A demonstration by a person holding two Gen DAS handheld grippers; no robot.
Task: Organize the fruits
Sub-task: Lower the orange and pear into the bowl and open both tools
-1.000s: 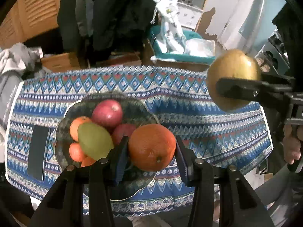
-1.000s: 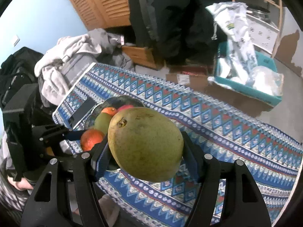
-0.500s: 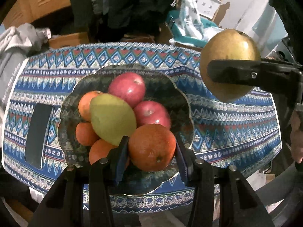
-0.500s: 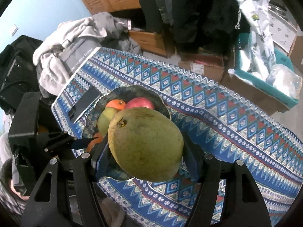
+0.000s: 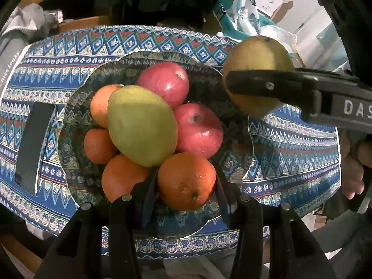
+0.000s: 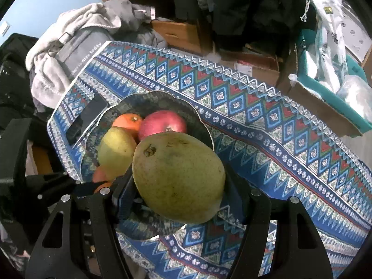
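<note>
A dark glass bowl (image 5: 76, 107) sits on a blue patterned tablecloth (image 5: 290, 153) and holds two red apples (image 5: 197, 130), several oranges (image 5: 100, 146) and a green mango (image 5: 141, 125). My left gripper (image 5: 186, 186) is shut on an orange (image 5: 186, 181), held low over the bowl's near side. My right gripper (image 6: 179, 186) is shut on a large green mango (image 6: 179, 179), held above the bowl's right rim. That mango also shows in the left wrist view (image 5: 255, 58). The bowl also shows in the right wrist view (image 6: 162, 100).
A black phone (image 5: 32, 146) lies on the cloth left of the bowl. Grey clothes (image 6: 69, 46) are piled past the table's left end. A teal bin with plastic bags (image 6: 337, 69) and cardboard boxes (image 6: 181, 32) stand behind the table.
Both grippers have moved in toward the bowl and lower. The orange now hangs over the bowl's near side, and the mango is by its right rim. Both grips are unchanged.
</note>
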